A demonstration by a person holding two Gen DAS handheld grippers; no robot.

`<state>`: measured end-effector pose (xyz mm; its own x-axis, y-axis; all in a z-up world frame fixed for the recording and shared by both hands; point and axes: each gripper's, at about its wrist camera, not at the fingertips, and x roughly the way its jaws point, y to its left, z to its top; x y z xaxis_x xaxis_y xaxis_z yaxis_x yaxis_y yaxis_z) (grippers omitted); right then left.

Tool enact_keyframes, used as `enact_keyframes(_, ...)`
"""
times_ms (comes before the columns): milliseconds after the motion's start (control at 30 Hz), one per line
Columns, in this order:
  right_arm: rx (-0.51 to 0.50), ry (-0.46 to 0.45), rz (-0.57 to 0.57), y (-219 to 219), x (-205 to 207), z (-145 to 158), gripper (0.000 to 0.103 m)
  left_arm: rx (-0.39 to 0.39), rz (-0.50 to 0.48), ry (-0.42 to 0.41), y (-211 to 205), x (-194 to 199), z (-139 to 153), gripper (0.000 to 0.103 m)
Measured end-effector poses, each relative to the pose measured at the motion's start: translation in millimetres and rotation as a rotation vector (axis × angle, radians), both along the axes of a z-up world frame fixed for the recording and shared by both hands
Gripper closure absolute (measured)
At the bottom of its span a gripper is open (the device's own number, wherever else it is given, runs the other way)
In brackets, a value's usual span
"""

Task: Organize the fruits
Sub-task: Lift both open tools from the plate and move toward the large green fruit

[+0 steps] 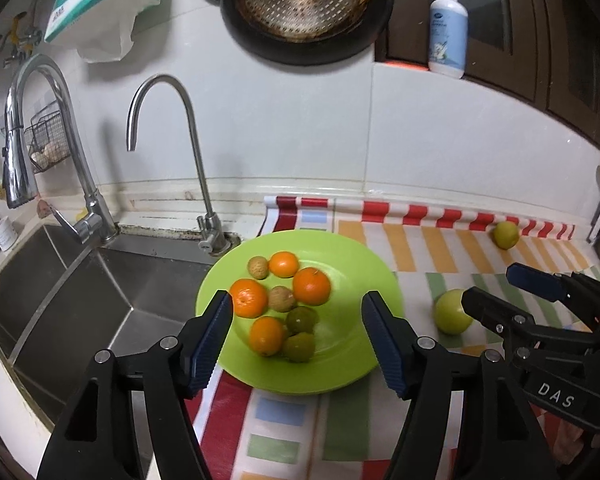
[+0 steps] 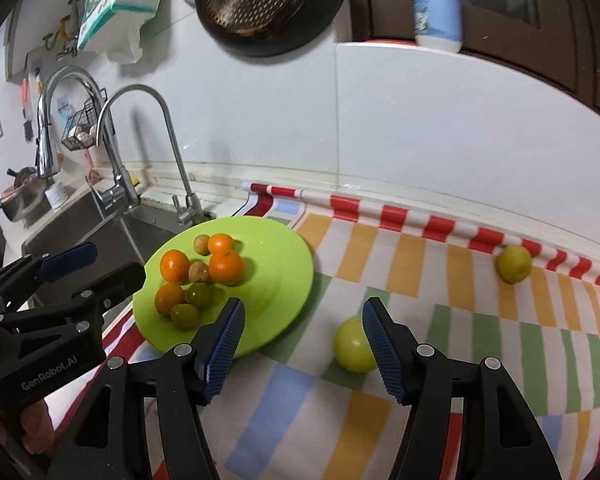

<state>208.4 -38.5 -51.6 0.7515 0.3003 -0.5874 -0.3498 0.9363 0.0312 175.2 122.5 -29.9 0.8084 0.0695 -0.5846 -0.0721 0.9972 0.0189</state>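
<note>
The fruits are in two groups: eight small ones lie together on the green plate (image 1: 356, 360), and two yellow-green ones lie loose on the striped cloth (image 2: 440, 280) that covers the worktop.

The left gripper (image 1: 298, 340) points forward and downward over the plate. Its fingers (image 1: 212, 344) stand apart about halfway and nothing is between the pads; in the left wrist view the pile of fruits shows through the gap, lower than the fingers. The pile has four oranges (image 1: 311, 286), two brownish round fruits (image 1: 282, 299) and two dark green ones (image 1: 299, 347), all touching or nearly touching each other on the left half of the plate.

The right gripper (image 2: 303, 346) also tilts downward, over the cloth just right of the plate. Its fingers (image 2: 382, 354) are open to about the half and hold nothing. The nearer yellow-green fruit (image 2: 354, 346) lies on the cloth just beside the right finger, which partly hides it; I cannot tell whether they touch. The farther yellow-green fruit (image 2: 513, 263) rests well apart, against the rolled red-and-white edge of the cloth at the wall.

The two grippers are side by side, each one visible in the other's view. The plate sits at the left end of the cloth, its rim reaching over the sink (image 1: 80, 300), near the smaller faucet (image 1: 196, 152).
</note>
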Motion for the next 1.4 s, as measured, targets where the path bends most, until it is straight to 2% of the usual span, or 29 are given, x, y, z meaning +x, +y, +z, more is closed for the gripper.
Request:
enact_keyframes(500,0.006,-0.074,-0.104,-52,-42,25,0.041,-0.012,-0.089,-0.067,-45,-25,26,0.033)
enact_keyframes(767,0.003,-0.083,-0.149,-74,-53,29,0.041,-0.013,-0.133,-0.073,-67,-30,27,0.030)
enact_keyframes(1067,0.004,-0.060,-0.189,-97,-52,22,0.041,-0.021,-0.205,-0.052,-94,-22,17,0.028)
enact_keyframes(1400,0.015,-0.015,-0.252,-121,-35,7,0.041,-0.031,-0.287,0.012,-119,8,-11,0.029)
